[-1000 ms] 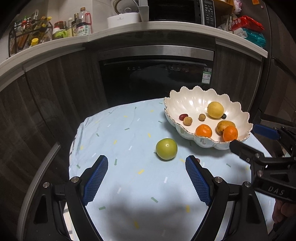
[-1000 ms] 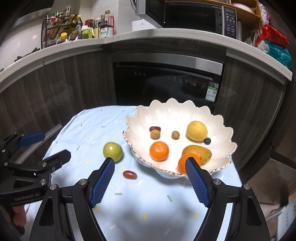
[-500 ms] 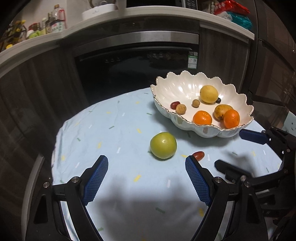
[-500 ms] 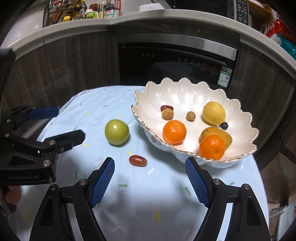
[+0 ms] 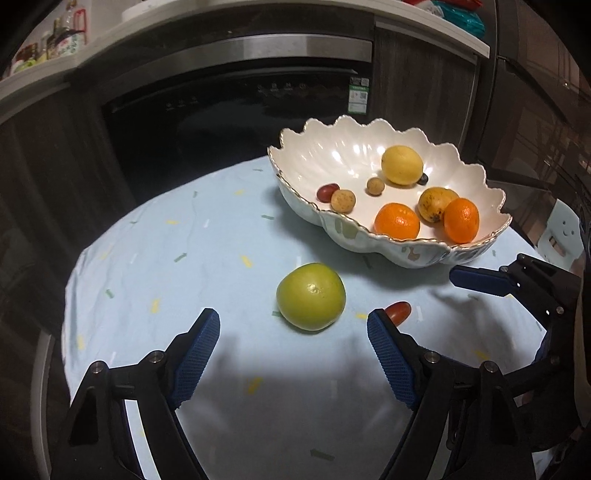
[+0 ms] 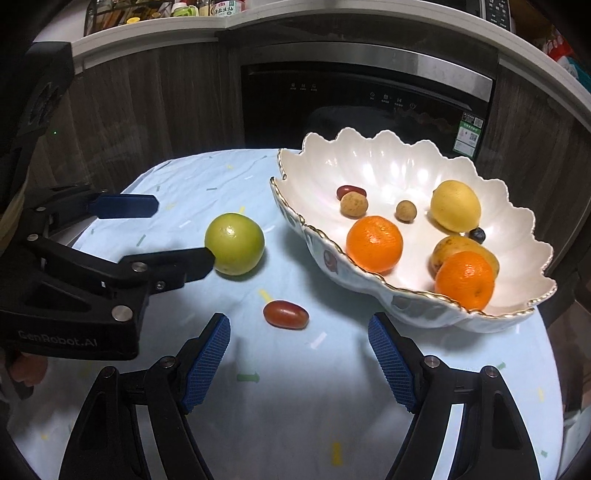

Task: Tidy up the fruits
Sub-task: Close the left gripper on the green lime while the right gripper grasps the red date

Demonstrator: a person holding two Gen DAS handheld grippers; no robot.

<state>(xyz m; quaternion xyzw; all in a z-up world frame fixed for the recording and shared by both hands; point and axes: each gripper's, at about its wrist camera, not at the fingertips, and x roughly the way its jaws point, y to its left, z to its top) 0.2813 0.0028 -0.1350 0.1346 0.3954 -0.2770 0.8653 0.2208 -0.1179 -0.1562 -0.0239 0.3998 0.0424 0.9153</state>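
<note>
A green round fruit [image 5: 311, 296] [image 6: 235, 243] and a small red oval fruit [image 5: 399, 311] [image 6: 286, 314] lie on the light blue tablecloth [image 5: 184, 258]. My left gripper [image 5: 291, 316] [image 6: 181, 232] hovers low just short of the green fruit. Its jaws are closing and the pads do not touch the fruit. My right gripper [image 6: 298, 324] sits just short of the red fruit, jaws closing, nothing pressed between them. One of its fingers [image 5: 478, 281] shows at the right. The white scalloped bowl [image 5: 332, 155] [image 6: 388, 166] holds two oranges, a yellow fruit and several small fruits.
The round table's edge drops off at the left and front. Behind it stands a dark built-in appliance [image 6: 362, 103] in wooden cabinets. A counter with bottles [image 6: 207, 7] runs above. The bowl's gold rim sits close to my right gripper's right finger.
Both grippers have come down and in toward the table. The green and red fruits now sit larger and nearer the fingertips. Both pairs of jaws have narrowed slightly.
</note>
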